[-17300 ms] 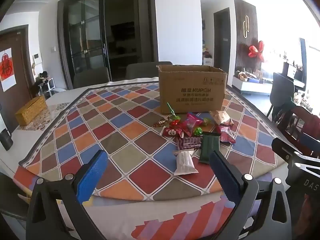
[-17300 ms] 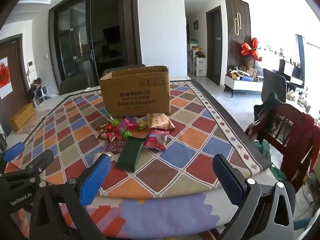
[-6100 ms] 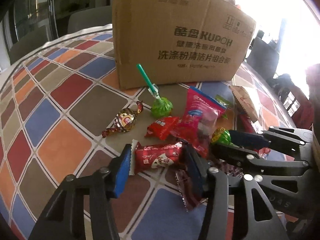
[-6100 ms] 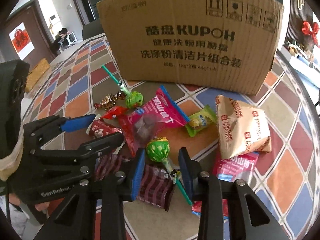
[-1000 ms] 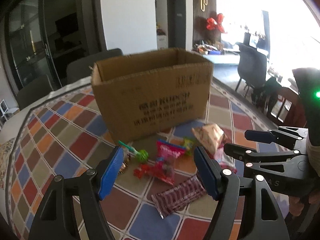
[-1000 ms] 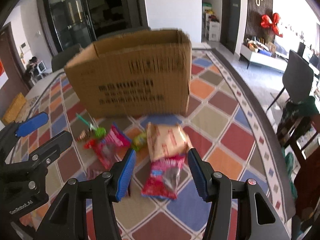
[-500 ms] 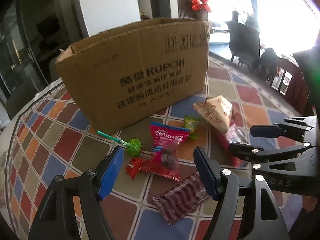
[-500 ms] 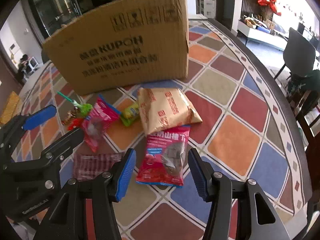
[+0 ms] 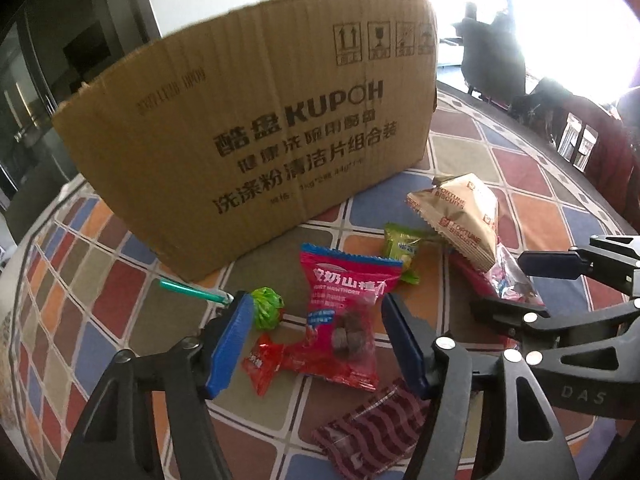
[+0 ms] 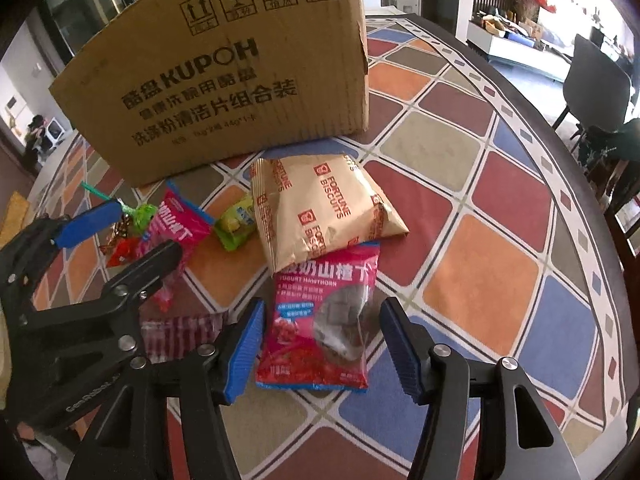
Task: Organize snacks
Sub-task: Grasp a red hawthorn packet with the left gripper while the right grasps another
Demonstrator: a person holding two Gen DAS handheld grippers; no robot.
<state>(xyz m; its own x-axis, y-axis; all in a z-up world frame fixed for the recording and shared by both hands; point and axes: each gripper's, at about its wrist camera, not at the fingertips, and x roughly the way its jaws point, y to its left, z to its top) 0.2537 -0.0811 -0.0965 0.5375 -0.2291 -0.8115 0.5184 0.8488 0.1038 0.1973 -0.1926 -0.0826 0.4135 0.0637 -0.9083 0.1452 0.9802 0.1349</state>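
Observation:
My left gripper hovers low over a pink hawthorn packet. Its jaws are closing with the packet between them, the pads not pressing on it. A small red candy and a green lollipop lie beside its left finger. My right gripper straddles a second pink hawthorn packet. Its jaws are opening and stand clear of the packet's edges. A tan fortune biscuit bag overlaps that packet's top. The open cardboard box stands just behind the snacks.
A green candy and a maroon striped wrapper also lie on the diamond-patterned tablecloth. The table's dark edge curves at the right, with chairs beyond it. The two grippers sit close side by side.
Both grippers have sunk toward the snacks, which now look larger. The left jaws have narrowed around the pink packet. The right jaws have widened a little.

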